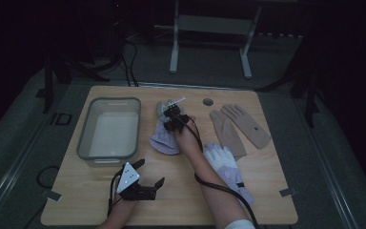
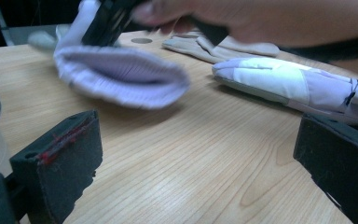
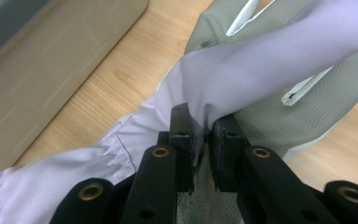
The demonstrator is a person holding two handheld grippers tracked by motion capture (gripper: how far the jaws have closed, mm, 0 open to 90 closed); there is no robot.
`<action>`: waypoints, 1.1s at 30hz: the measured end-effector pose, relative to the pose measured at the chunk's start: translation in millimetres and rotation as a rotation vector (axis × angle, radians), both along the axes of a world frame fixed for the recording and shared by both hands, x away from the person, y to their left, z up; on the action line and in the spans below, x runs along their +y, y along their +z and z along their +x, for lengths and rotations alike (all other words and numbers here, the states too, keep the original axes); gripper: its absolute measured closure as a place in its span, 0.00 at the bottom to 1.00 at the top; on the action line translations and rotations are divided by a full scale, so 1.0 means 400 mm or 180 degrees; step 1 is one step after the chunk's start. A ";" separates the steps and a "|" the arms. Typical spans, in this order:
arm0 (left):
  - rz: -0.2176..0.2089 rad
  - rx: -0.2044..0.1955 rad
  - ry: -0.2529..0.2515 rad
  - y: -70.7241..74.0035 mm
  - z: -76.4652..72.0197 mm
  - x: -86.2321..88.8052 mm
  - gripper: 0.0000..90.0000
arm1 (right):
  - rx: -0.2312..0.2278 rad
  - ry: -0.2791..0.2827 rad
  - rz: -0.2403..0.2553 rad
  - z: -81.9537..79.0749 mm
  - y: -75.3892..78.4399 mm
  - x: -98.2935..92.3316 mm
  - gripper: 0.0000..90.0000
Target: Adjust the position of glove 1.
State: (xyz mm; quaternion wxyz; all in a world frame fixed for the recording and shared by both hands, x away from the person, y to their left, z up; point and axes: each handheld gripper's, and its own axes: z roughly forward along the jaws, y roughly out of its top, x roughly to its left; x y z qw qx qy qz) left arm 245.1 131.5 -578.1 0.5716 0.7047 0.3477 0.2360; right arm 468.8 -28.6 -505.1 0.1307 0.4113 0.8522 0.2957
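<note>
Your right gripper (image 3: 200, 135) pinches the lilac glove (image 3: 242, 74) mid-fabric — clear of the table (image 3: 135, 60); your left gripper (image 2: 186, 168) waits spread.

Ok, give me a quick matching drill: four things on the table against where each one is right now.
Things:
1. lavender glove
2. grey tub
3. beige gloves
4. white and lavender glove

Places:
A. far right of the table, lying flat
B. pinched in the right gripper
C. left side of the table
D. under the person's right forearm, lying flat

Pairs: 1-B, 2-C, 3-A, 4-D
</note>
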 end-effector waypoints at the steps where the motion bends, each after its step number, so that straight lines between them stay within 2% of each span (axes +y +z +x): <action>1: -0.0001 0.0000 0.0003 0.000 0.000 0.000 0.02 | -0.0023 0.0011 0.0007 -0.005 0.011 -0.007 0.90; 3: 0.0007 -0.0002 0.0008 0.000 0.000 0.000 0.02 | -0.0131 0.0054 -0.0026 -0.023 0.042 -0.027 0.90; 6: 0.0012 -0.0005 0.0016 0.000 0.000 -0.001 0.02 | -0.0197 0.0076 0.0006 -0.047 0.081 -0.061 0.90; 8: 0.0022 -0.0013 0.0022 0.000 -0.001 -0.001 0.02 | -0.0268 0.0061 0.0022 -0.078 0.114 -0.095 0.90; 9: 0.0026 -0.0013 0.0022 0.000 -0.001 -0.002 0.02 | -0.0268 0.0061 0.0022 -0.078 0.114 -0.095 0.90; 10: 0.0023 -0.0016 0.0026 0.000 -0.002 -0.002 0.02 | -0.0316 0.0052 0.0005 -0.089 0.124 -0.105 0.90; 12: 0.0033 -0.0013 0.0030 0.000 -0.002 -0.002 0.02 | -0.0324 0.0026 0.0004 -0.116 0.139 -0.123 0.89; 17: 0.0044 -0.0035 0.0035 0.000 -0.003 -0.005 0.02 | -0.0358 0.0005 0.0031 -0.153 0.142 -0.146 0.89; 18: 0.0060 -0.0038 0.0038 0.000 -0.004 -0.006 0.02 | -0.0408 -0.0017 -0.0003 -0.177 0.124 -0.155 0.89; 19: 0.0063 -0.0042 0.0037 0.000 -0.004 -0.006 0.02 | -0.0408 -0.0017 -0.0003 -0.177 0.124 -0.155 0.89; 20: 0.0054 -0.0038 0.0035 0.000 -0.004 -0.006 0.02 | -0.0435 -0.0006 -0.0035 -0.188 0.103 -0.159 0.89; 22: 0.0049 -0.0039 0.0034 0.000 -0.003 -0.005 0.02 | -0.0449 -0.0009 -0.0053 -0.189 0.092 -0.161 0.89; 23: 0.0050 -0.0035 0.0034 0.000 -0.003 -0.004 0.02 | -0.0445 -0.0017 -0.0138 -0.184 0.067 -0.161 0.89; 24: 0.0051 -0.0034 0.0034 0.000 -0.003 -0.004 0.02 | -0.0413 -0.0041 -0.0152 -0.177 0.055 -0.162 0.89; 25: 0.0035 -0.0030 0.0034 0.000 -0.003 -0.004 0.02 | -0.0413 -0.0041 -0.0152 -0.177 0.055 -0.162 0.89; 29: 0.0045 -0.0027 0.0031 0.000 -0.002 -0.004 0.02 | -0.0307 -0.0139 -0.0161 -0.145 0.006 -0.162 0.89; 31: 0.0049 -0.0023 0.0026 0.000 -0.002 -0.004 0.02 | -0.0223 -0.0144 -0.0195 -0.115 -0.025 -0.155 0.88; 33: 0.0046 -0.0021 0.0024 0.000 -0.002 -0.003 0.02 | -0.0193 -0.0114 -0.0201 -0.106 -0.037 -0.153 0.87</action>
